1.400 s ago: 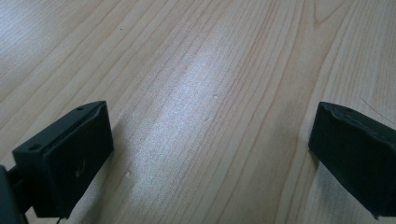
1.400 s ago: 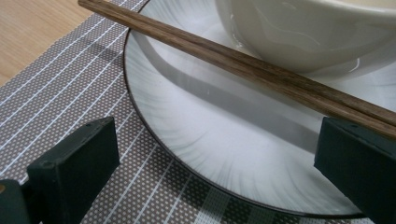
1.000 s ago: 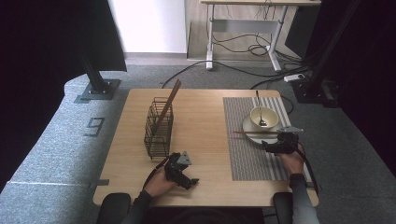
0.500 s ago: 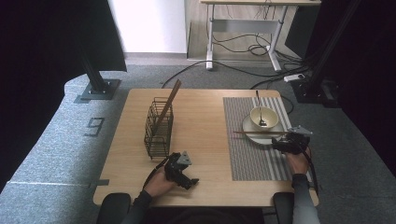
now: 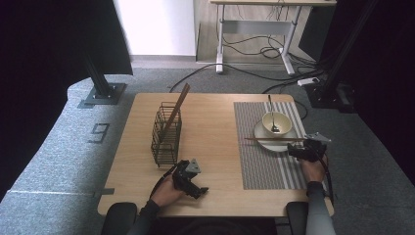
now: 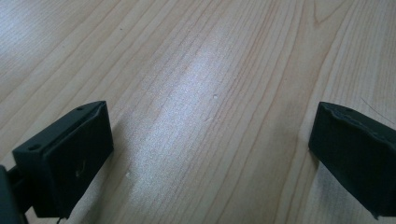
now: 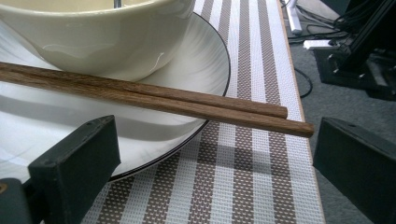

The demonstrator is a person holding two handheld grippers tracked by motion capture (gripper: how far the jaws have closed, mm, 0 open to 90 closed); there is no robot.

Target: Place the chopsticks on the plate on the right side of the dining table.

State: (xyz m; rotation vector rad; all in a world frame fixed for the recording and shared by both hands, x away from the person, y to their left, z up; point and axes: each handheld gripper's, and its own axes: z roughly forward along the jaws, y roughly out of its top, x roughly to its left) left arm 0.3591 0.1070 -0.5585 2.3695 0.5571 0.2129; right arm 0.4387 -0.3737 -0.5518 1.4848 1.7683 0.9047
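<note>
— Chopsticks (image 5: 274, 139) from above?
— Across the plate (image 5: 264, 142) rim before the bowl (image 5: 276, 122), lengthwise left-right; right claw (image 5: 299, 149) sits at their right end, nearer than the left claw (image 5: 198, 188).
— Left gripper view?
— Released over bare counter (image 6: 210, 70).
— Right gripper view?
— Released; chopstick tips just ahead, crosswise between its jaws.

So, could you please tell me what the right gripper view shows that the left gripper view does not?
The right gripper view shows two wooden chopsticks lying across a white plate under a cream bowl, all on a striped placemat, with their ends between the right gripper and its open jaws. The left gripper view shows bare wooden tabletop beneath the left gripper. Both share a pair of black jaws standing wide apart, holding nothing.
</note>
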